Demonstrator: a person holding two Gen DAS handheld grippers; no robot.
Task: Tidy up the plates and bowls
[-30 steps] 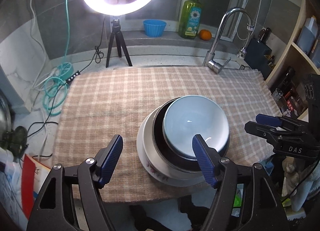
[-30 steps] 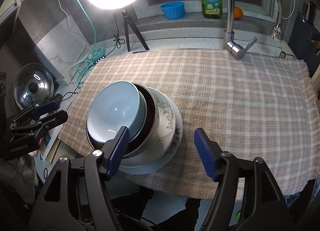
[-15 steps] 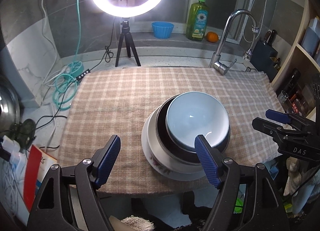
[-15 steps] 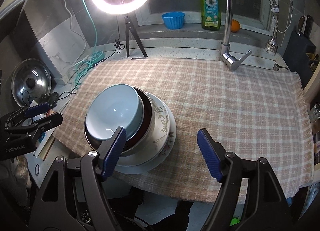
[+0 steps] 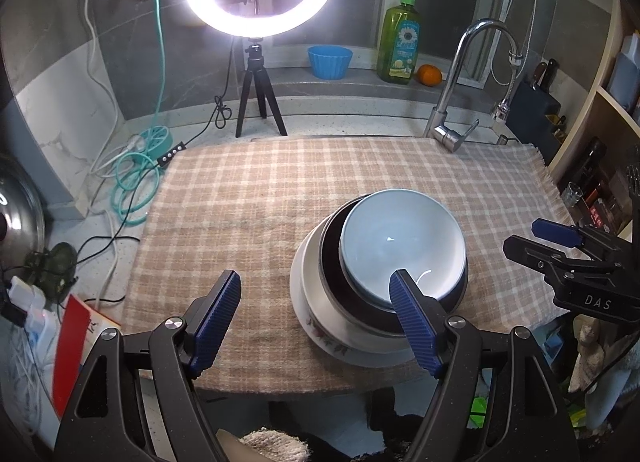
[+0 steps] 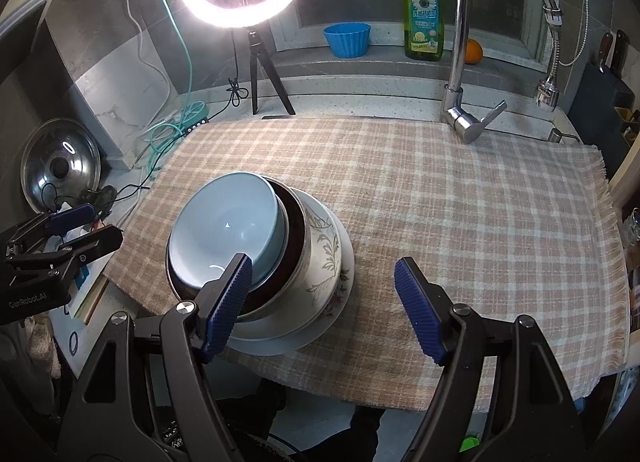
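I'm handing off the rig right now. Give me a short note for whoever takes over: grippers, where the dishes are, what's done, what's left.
Left gripper: open, empty, hanging over the near edge of the checked cloth.
Right gripper: open, empty, also at the near edge.
Dishes: one stack on the cloth. Light blue bowl on top, nested in a dark bowl, inside a floral white bowl, all on a floral plate.
Done: all four pieces appear nested in a single pile.
Left: likely nothing but a check; the blue bowl sits off-centre in the dark bowl, so straighten it if you want.
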